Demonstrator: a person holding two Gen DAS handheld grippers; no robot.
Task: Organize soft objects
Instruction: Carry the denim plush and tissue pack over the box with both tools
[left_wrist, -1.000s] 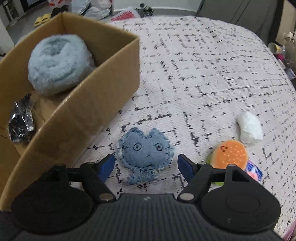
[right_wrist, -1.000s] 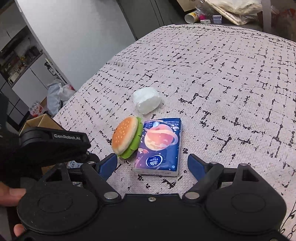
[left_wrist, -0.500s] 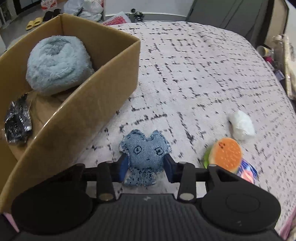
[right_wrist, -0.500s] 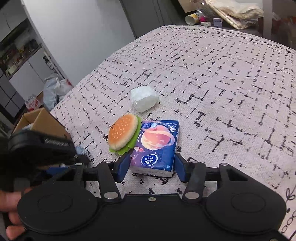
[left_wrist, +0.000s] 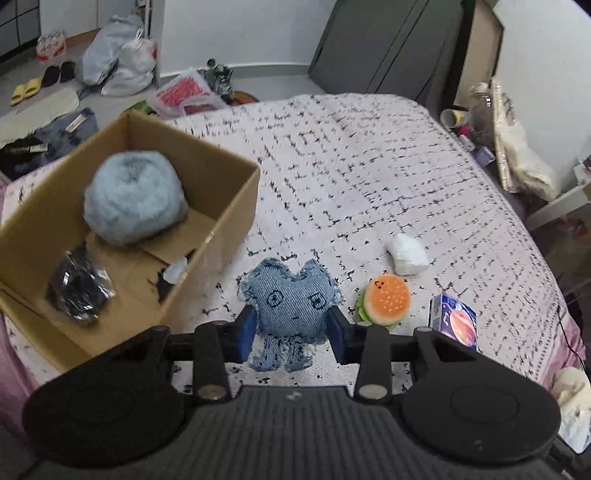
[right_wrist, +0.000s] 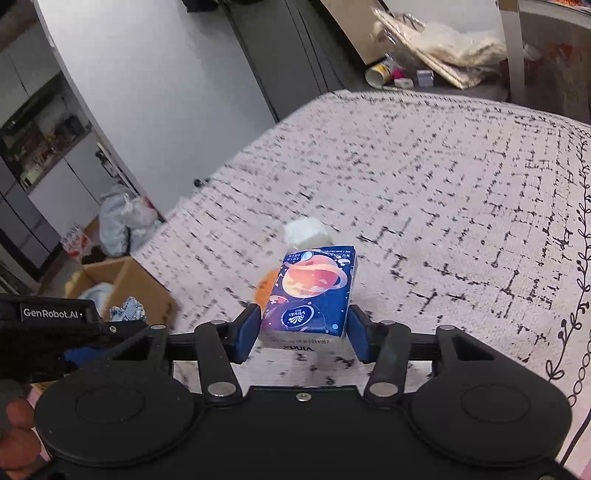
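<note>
My left gripper (left_wrist: 291, 332) is shut on a blue denim cat toy (left_wrist: 290, 306) and holds it above the bedspread, right of a cardboard box (left_wrist: 236, 218). Inside the box lie a fluffy light-blue ball (left_wrist: 133, 199) and a black crinkled bag (left_wrist: 79, 288). My right gripper (right_wrist: 303, 334) is shut on a blue tissue pack (right_wrist: 314, 291) with a planet print, lifted off the bed. A burger toy (left_wrist: 386, 301) and a white soft lump (left_wrist: 408, 253) rest on the bed. The left gripper's body (right_wrist: 55, 325) shows at the left of the right wrist view.
The bed carries a white spread with black dashes (left_wrist: 369, 166). Bags, slippers and clutter lie on the floor (left_wrist: 118, 70) beyond the box. A cup and bags (left_wrist: 480, 114) sit beside the bed at the far right. A hand (right_wrist: 14, 424) shows at the lower left.
Both grippers closed, the left on the denim cat and the right on the tissue pack, then rose with them off the bed. The box interior now shows more fully.
</note>
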